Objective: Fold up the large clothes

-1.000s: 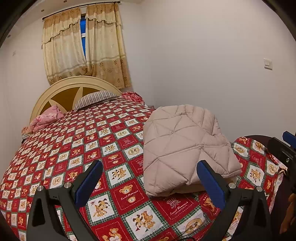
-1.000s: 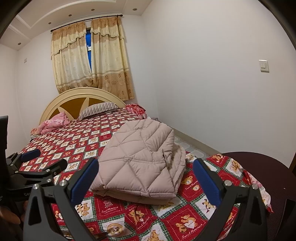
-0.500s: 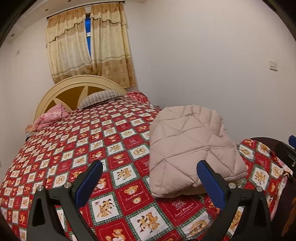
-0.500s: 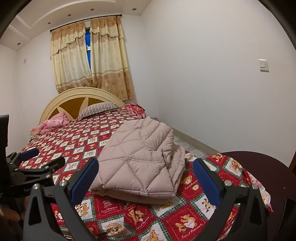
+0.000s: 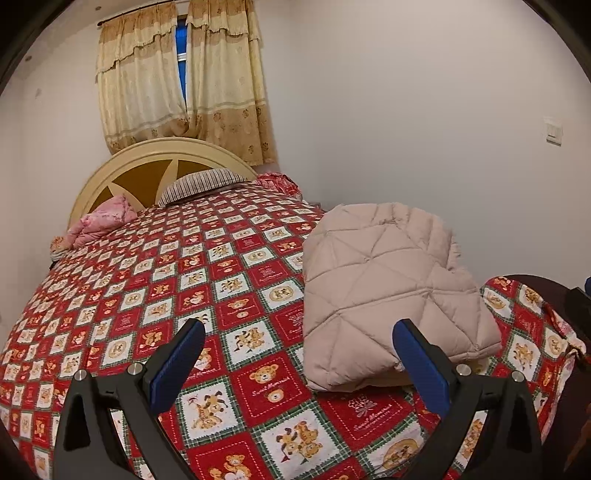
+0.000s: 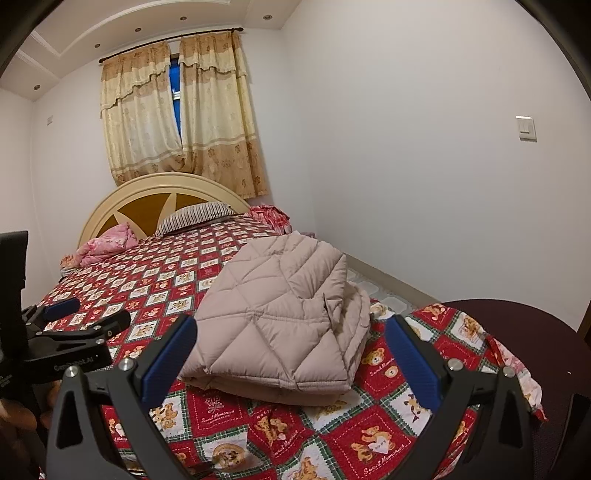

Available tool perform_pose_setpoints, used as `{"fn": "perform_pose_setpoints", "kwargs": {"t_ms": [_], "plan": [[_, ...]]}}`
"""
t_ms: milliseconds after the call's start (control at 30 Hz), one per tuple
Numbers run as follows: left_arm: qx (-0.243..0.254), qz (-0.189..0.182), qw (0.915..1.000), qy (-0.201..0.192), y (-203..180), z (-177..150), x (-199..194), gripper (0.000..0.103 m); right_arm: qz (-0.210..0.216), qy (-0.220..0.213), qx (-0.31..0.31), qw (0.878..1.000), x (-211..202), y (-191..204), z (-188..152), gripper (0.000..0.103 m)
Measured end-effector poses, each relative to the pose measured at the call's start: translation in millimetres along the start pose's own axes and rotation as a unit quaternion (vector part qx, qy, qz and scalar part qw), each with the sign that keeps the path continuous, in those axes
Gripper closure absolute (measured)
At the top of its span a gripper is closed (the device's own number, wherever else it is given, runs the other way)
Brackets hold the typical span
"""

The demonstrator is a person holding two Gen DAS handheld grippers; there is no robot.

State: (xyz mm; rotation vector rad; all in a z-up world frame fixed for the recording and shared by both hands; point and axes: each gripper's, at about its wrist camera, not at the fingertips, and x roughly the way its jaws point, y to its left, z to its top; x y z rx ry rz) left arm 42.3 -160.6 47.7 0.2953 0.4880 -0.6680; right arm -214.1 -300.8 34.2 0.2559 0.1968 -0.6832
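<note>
The quilted jacket (image 6: 280, 317) lies folded on the near right part of the bed (image 5: 155, 295). Both the left gripper (image 5: 299, 362) and right gripper (image 6: 291, 354) are spread wide, holding nothing. The puffy layers could spring open, or slide off the bed's right edge if pushed.

We see a bed covered by a red patchwork bedspread (image 5: 192, 280) printed with teddy bears in white and red squares. At its far end stands a cream arched headboard (image 5: 162, 166) with brown inset panels. A striped pillow (image 5: 201, 184) lies against the headboard, and a pink bundle of cloth (image 5: 105, 218) sits near the bed's left far corner. A red patterned cloth (image 5: 279, 182) lies at the right far corner. Above the headboard, beige curtains (image 6: 177, 114) hang from a dark rod, parted over a blue window strip. A white wall switch (image 6: 526, 127) is mounted on the right wall. Recessed lights (image 6: 267, 17) dot the ceiling.
</note>
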Motion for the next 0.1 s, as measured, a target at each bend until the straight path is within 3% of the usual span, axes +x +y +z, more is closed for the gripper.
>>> {"fn": "perform_pose_setpoints", "kwargs": {"t_ms": [100], "plan": [[0.002,0.010,0.9999,0.001,3.3,0.5,2.5,0.001,-0.005,0.003,0.003,1.000,1.7,-2.3,-1.6,0.000]]}}
